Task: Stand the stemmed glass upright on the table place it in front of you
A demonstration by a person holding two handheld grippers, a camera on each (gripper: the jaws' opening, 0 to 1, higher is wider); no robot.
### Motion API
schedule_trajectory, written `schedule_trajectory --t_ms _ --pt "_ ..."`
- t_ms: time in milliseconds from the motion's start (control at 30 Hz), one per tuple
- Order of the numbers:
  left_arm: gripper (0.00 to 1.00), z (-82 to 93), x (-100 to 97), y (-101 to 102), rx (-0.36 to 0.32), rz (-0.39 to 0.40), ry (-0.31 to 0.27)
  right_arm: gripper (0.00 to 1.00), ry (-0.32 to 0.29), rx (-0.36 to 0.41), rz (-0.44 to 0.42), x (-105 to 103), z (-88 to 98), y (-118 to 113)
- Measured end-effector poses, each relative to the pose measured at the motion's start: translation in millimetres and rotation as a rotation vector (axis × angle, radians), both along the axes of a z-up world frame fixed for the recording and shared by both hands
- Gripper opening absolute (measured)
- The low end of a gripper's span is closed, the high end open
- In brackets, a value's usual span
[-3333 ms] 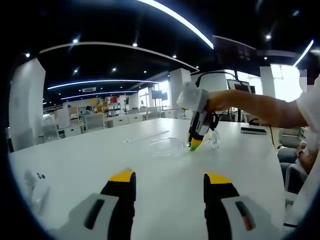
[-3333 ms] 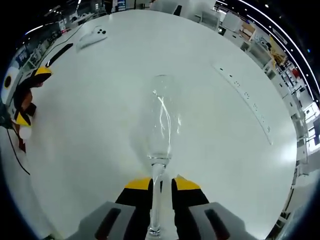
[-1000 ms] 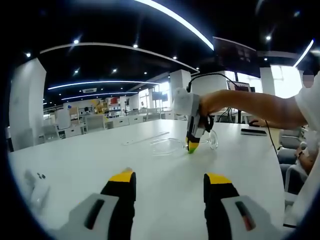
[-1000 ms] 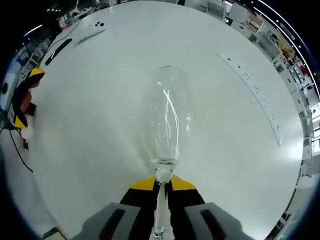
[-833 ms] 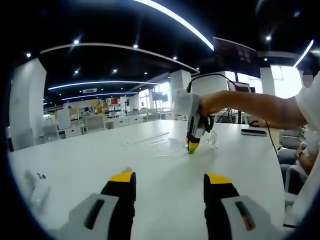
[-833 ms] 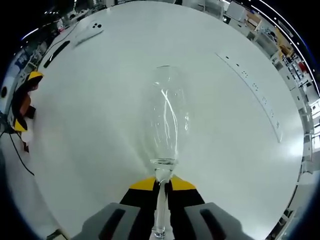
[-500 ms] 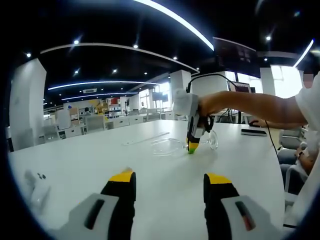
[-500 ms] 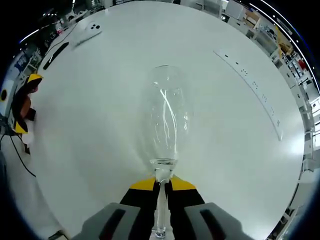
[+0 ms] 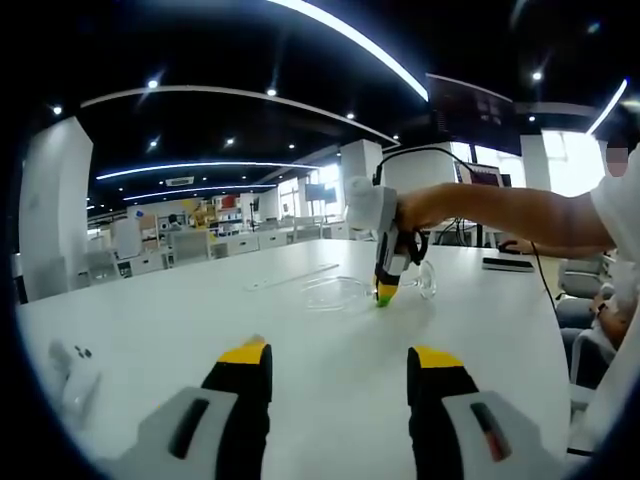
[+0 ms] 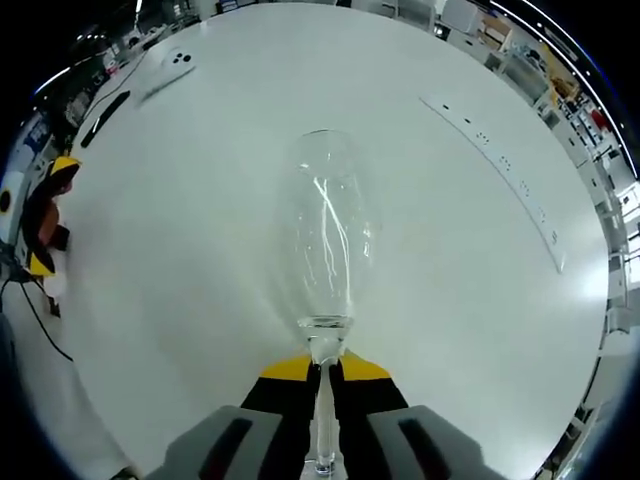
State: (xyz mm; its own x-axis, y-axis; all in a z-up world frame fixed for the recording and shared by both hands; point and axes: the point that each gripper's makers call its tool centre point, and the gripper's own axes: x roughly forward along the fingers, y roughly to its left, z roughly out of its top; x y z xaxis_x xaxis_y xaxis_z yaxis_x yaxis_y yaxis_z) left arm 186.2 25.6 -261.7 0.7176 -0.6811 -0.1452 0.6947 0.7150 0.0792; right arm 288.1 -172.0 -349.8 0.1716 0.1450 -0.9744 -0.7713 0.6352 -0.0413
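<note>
Stemmed glass point(image 10: 327, 240) lies on its side on the table point(image 10: 200, 250), bowl pointing away from the right gripper point(image 10: 322, 372), stem running back between its jaws. In the left gripper view the left gripper point(image 9: 340, 358) sits low over the near table point(image 9: 300, 340); right gripper point(image 9: 385, 292) and glass point(image 9: 340, 292) farther out, right of centre. Phone point(image 10: 165, 68) at the far left.
</note>
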Motion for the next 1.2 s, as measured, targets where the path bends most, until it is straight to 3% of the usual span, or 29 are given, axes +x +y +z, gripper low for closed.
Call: schedule_trajectory --t_ms 700,1200 --pt "0.54 -0.1 1.6 1.3 -0.005 0.0 0.006 0.1 -0.011 0.026 -0.033 -0.1 2.4 -2.8" --pt "0.54 1.0 2.2 0.8 -0.008 0.002 0.004 0.1 -0.054 0.085 -0.045 -2.0 17.6 1.5"
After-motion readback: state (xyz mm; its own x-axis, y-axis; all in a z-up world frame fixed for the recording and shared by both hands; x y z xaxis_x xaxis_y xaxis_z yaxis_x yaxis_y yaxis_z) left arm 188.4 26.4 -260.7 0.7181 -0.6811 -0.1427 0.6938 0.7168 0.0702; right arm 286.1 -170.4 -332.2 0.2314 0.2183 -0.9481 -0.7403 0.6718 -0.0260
